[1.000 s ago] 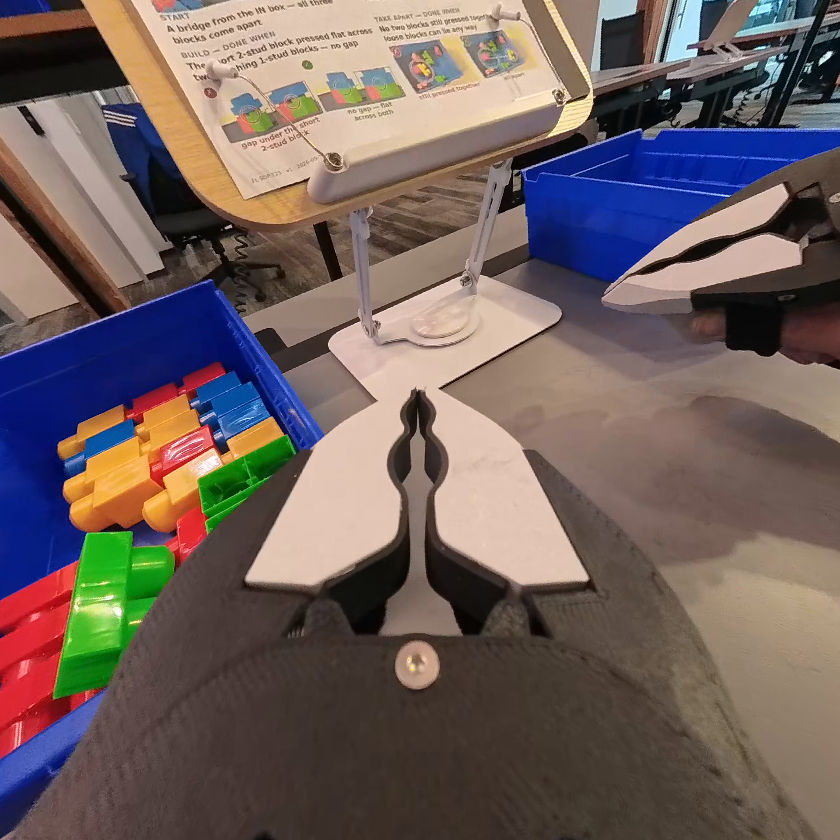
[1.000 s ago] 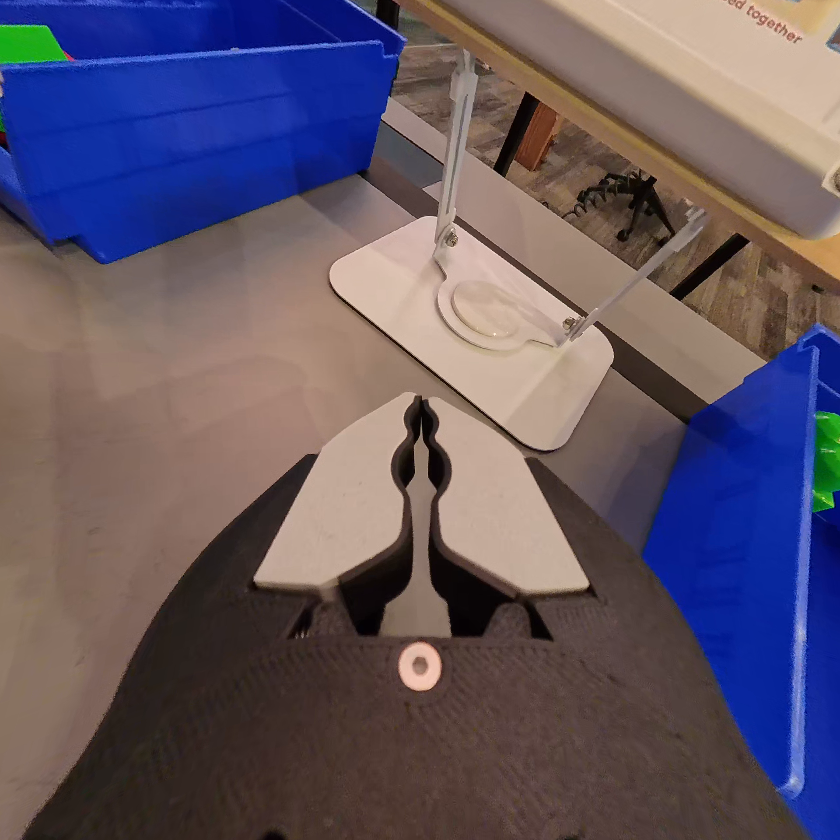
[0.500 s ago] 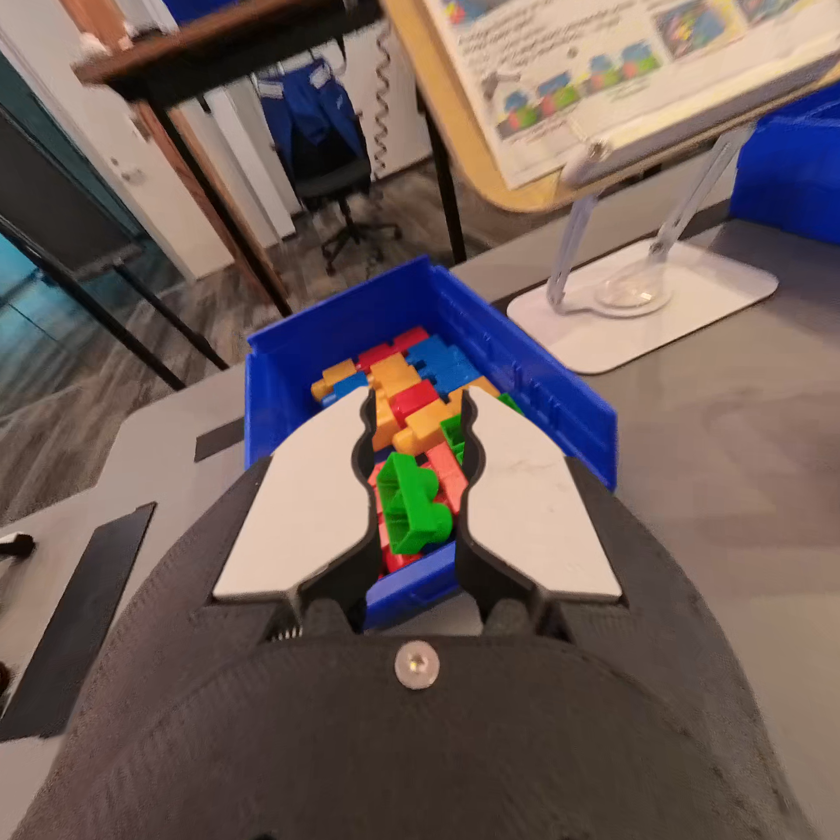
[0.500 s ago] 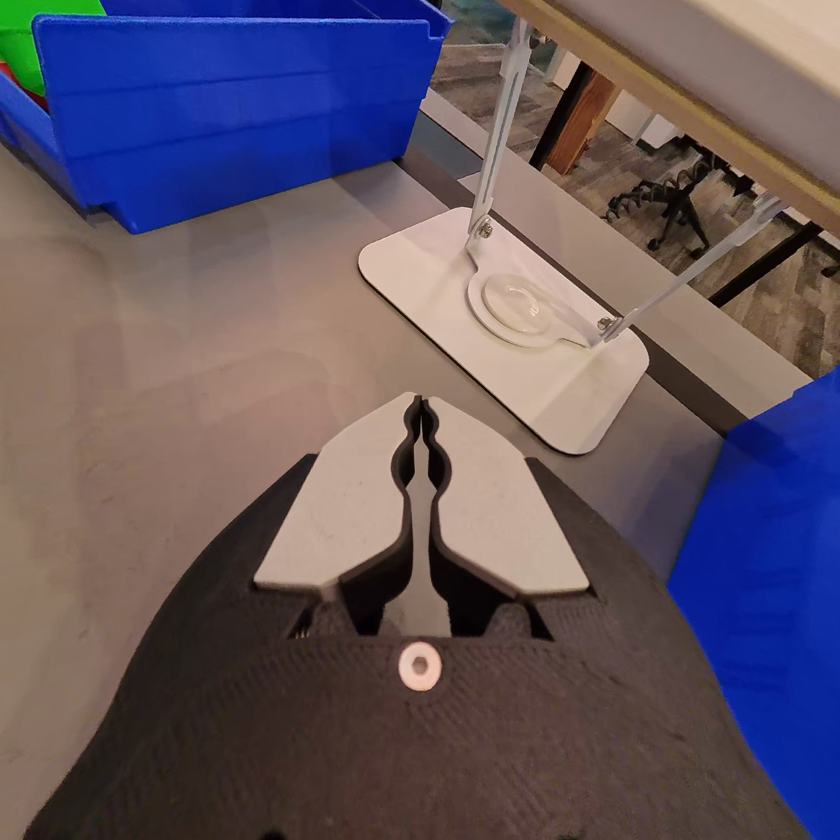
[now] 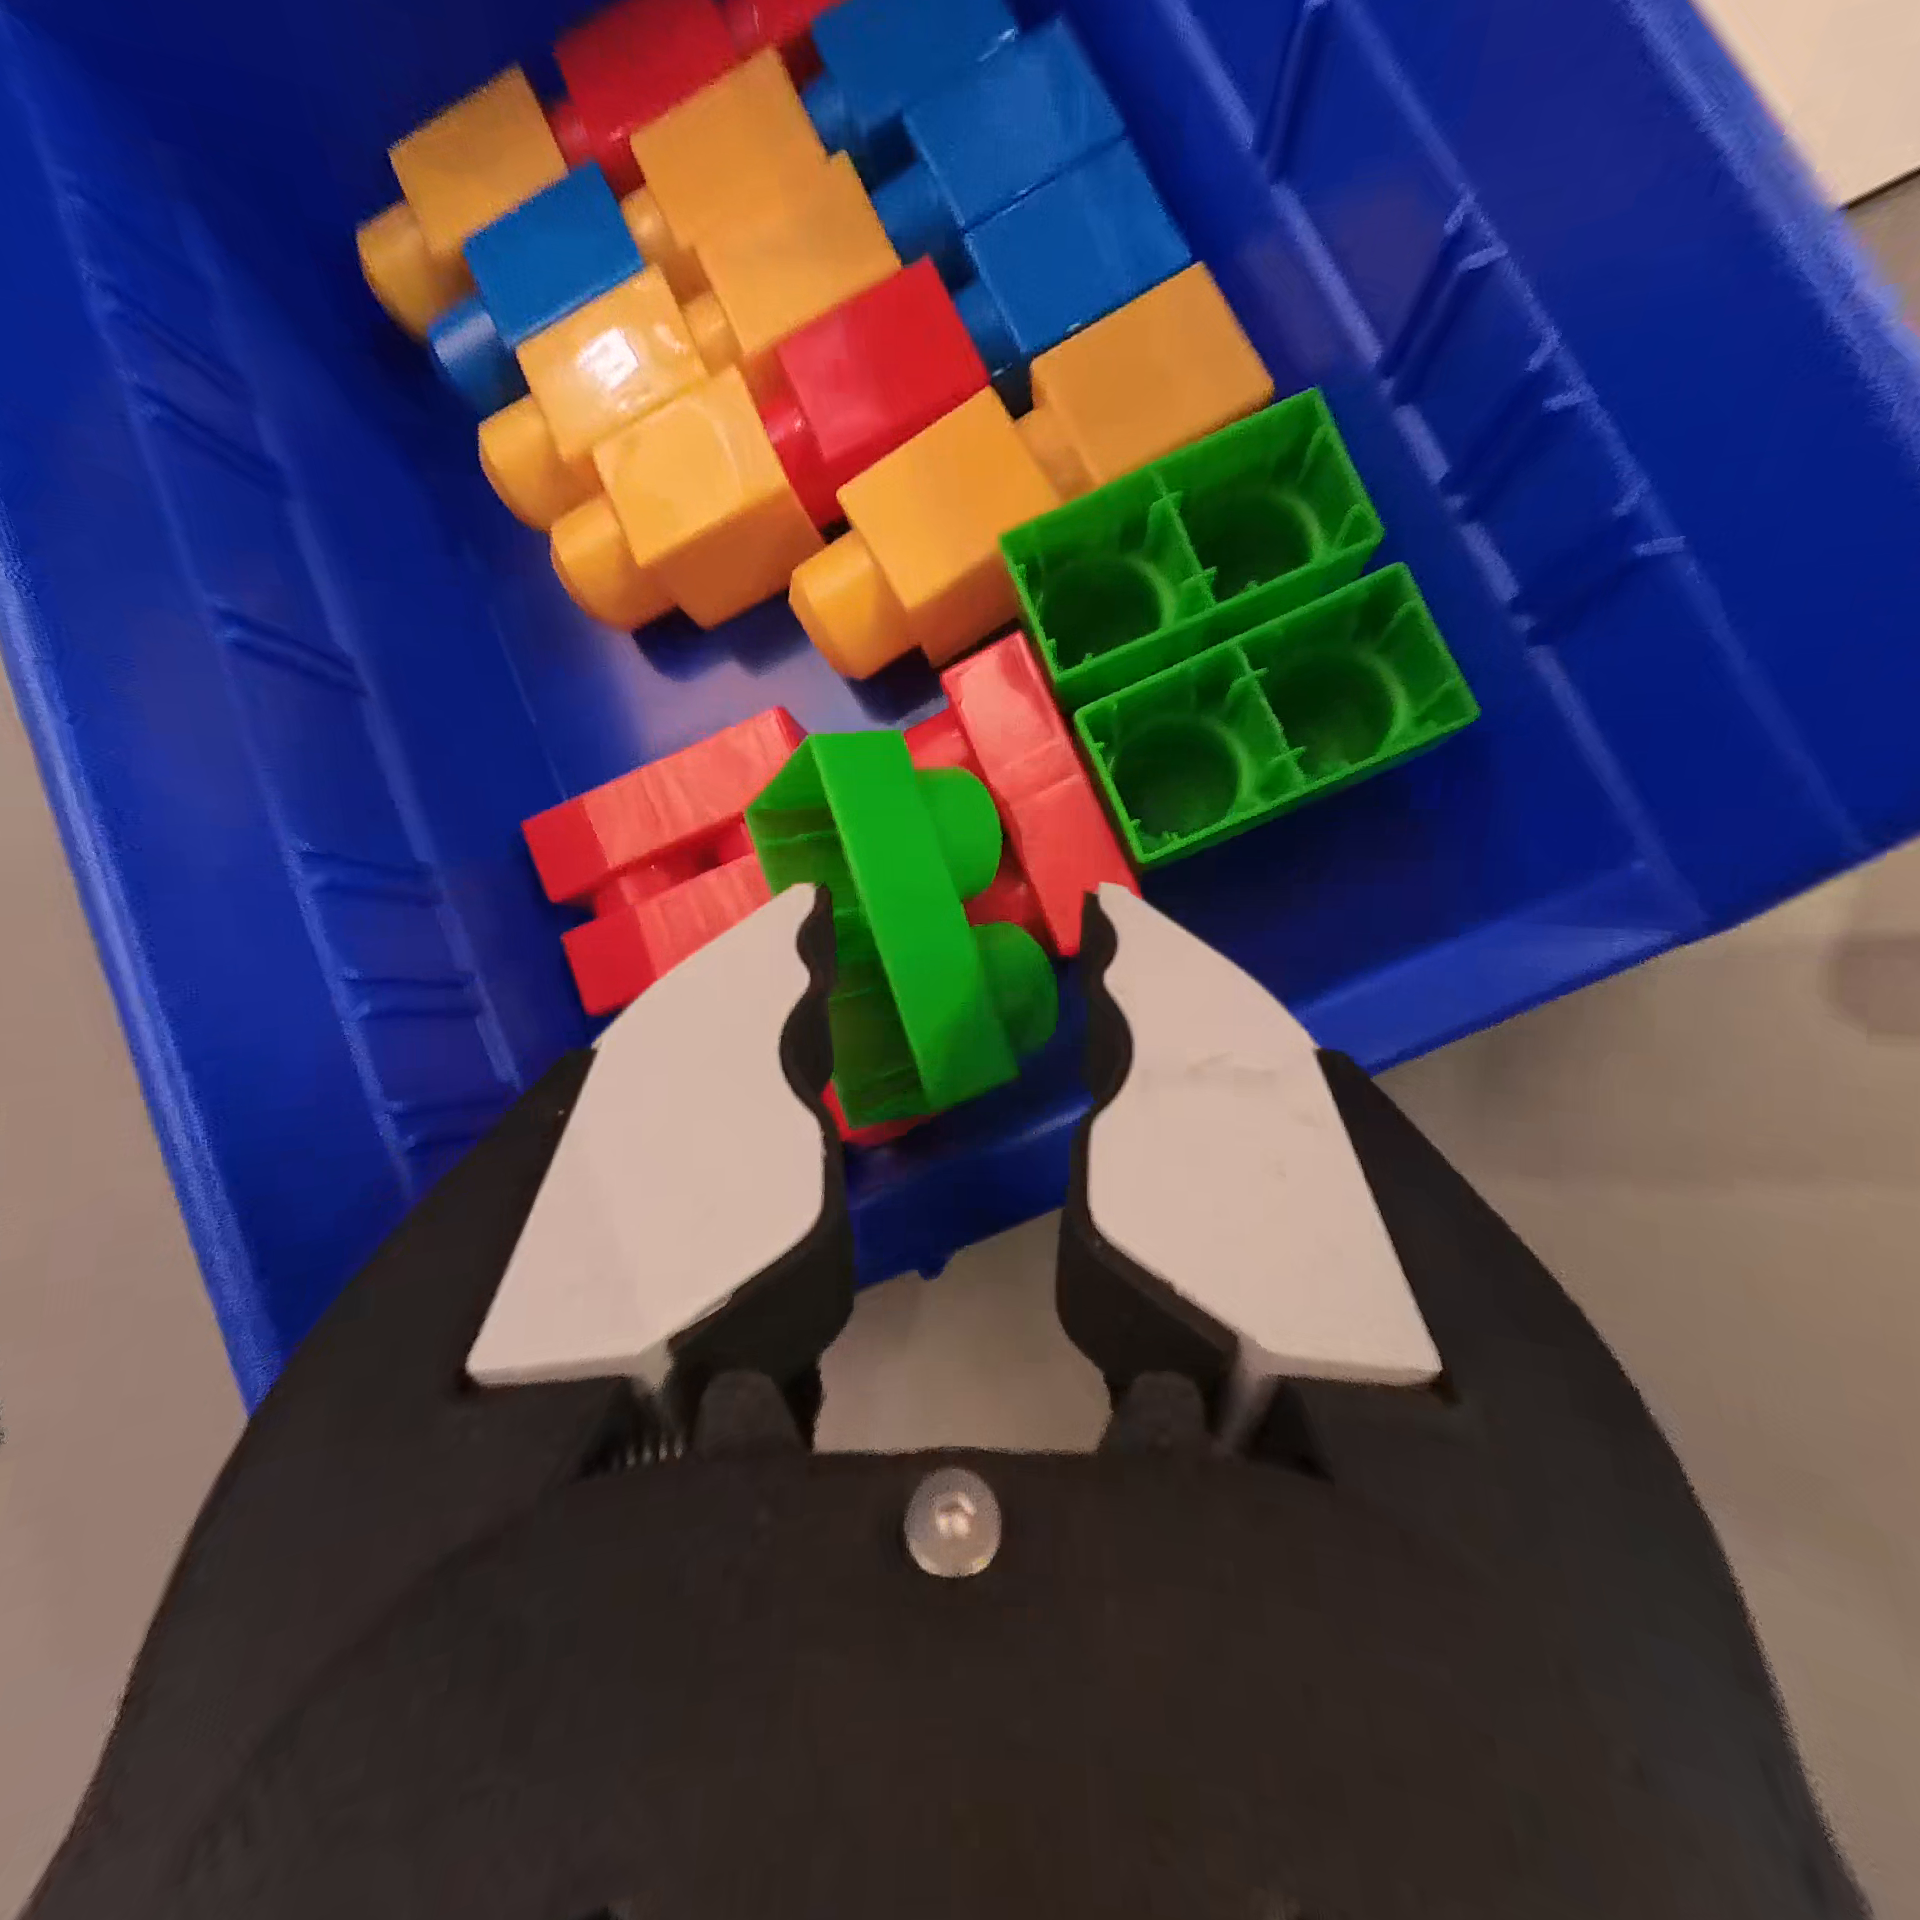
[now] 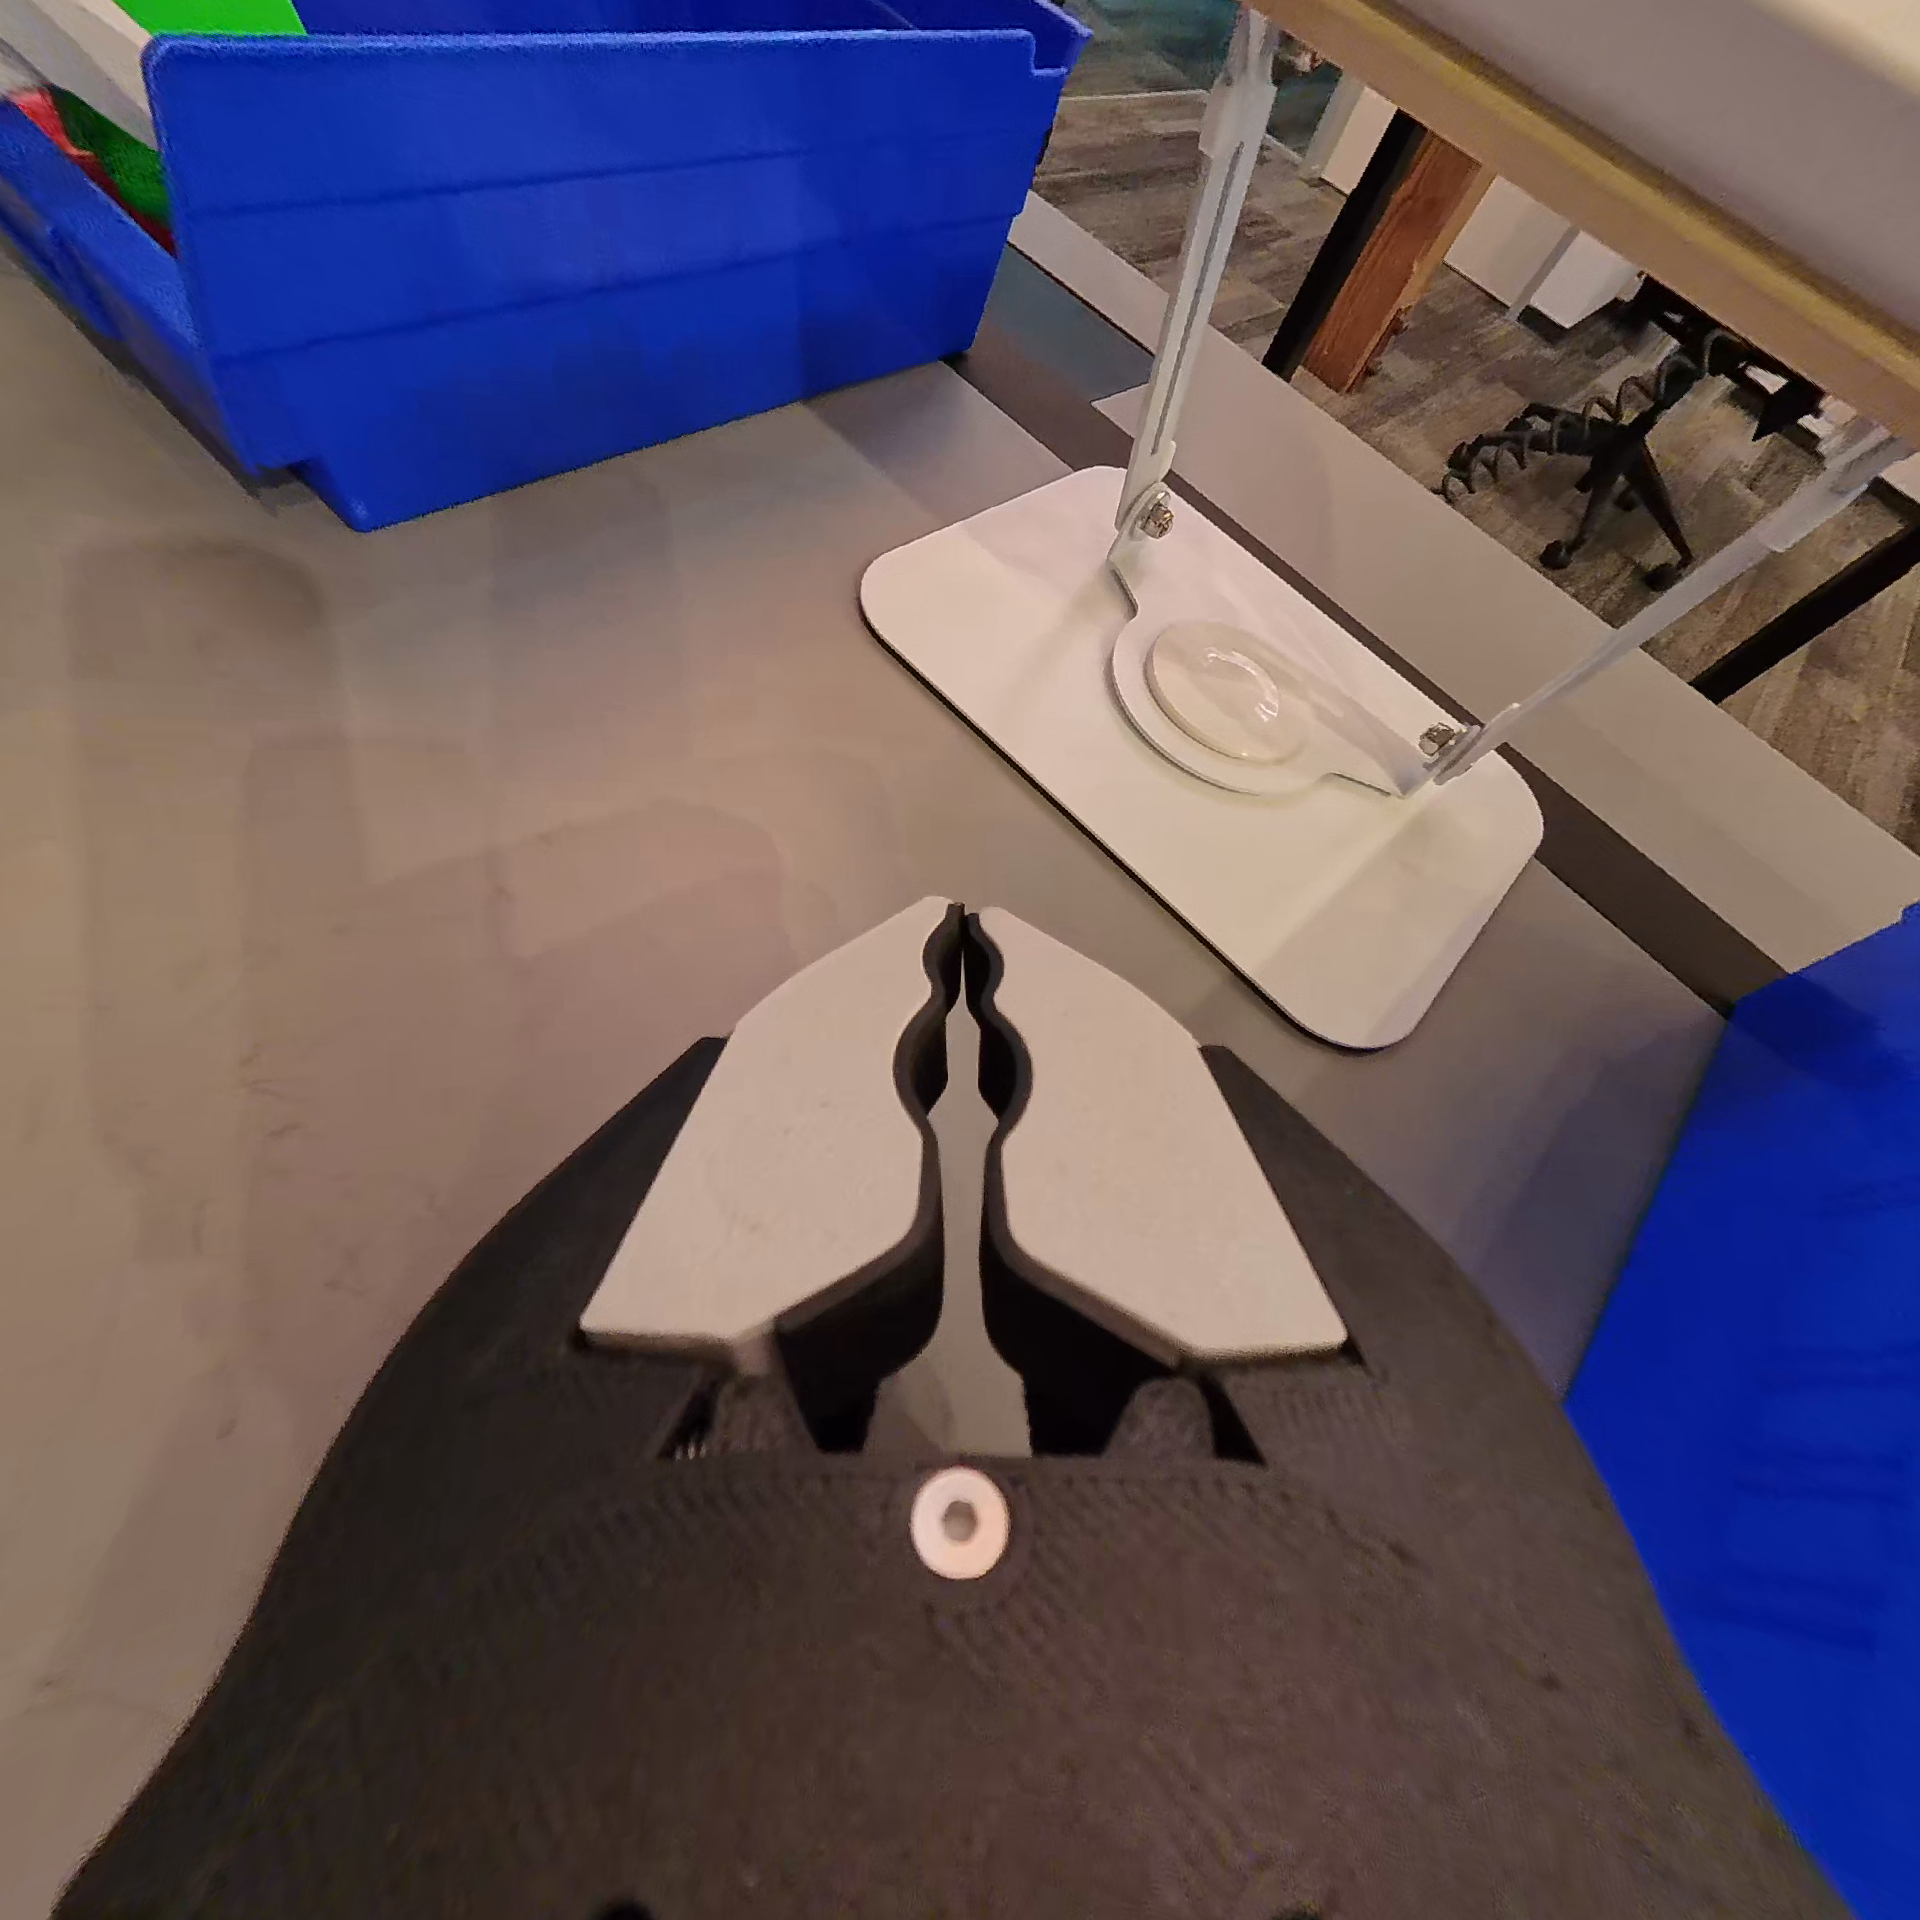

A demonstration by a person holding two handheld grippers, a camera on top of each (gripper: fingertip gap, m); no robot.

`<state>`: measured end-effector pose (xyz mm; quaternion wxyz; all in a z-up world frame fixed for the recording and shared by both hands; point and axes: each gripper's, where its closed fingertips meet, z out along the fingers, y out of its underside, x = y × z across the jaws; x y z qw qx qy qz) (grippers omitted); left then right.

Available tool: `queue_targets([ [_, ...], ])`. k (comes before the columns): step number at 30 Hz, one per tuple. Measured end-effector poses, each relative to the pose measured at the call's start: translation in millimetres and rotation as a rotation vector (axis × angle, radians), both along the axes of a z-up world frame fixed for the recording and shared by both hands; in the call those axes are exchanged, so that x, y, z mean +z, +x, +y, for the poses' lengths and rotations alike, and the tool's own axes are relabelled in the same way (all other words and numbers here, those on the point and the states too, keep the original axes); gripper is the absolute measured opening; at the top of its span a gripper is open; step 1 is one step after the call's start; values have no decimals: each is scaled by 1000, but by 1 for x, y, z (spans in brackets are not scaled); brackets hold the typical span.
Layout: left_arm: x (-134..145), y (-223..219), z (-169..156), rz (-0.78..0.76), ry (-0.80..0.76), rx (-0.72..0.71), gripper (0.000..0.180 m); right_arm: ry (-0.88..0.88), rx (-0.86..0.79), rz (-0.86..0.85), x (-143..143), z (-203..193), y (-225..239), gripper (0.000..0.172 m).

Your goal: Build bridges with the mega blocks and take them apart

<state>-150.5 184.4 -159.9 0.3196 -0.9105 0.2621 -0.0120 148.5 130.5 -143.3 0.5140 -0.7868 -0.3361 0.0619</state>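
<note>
The left claw (image 5: 951, 914) is wide around a green block (image 5: 914, 935) in the blue bin (image 5: 1558, 520), not squeezing it, and the right claw (image 6: 961, 914) is shut tight on nothing over the desk (image 6: 416, 831).

A smooth grey desk (image 6: 436, 790) fills the foreground, its far edge running diagonally. Beyond that edge lies wood-patterned plank flooring (image 6: 1143, 156), where a black office chair base (image 6: 1600, 457) on castors stands beside a brown wooden post (image 6: 1392, 260) and dark metal legs.

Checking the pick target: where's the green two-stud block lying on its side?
Left wrist view: green block in the blue bin, atop red blocks, between the left gripper's open fingers.
</note>
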Motion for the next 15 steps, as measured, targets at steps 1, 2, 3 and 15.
queue_targets([
  [1, -3, -1, 1, 2, -20, 5, 39, 0, 3, -1, 0, 0, -1, 0],
  [2, -6, -3, 0, 10, -40, 5, 36, 0, 6, -3, 0, -1, -2, 0],
  [3, -6, -3, 1, 7, -45, 4, 27, -1, 9, -4, 0, -1, -2, 0],
  [15, 73, 26, -16, -146, 368, -111, 24, -22, 141, 202, 19, -16, -26, 0],
])
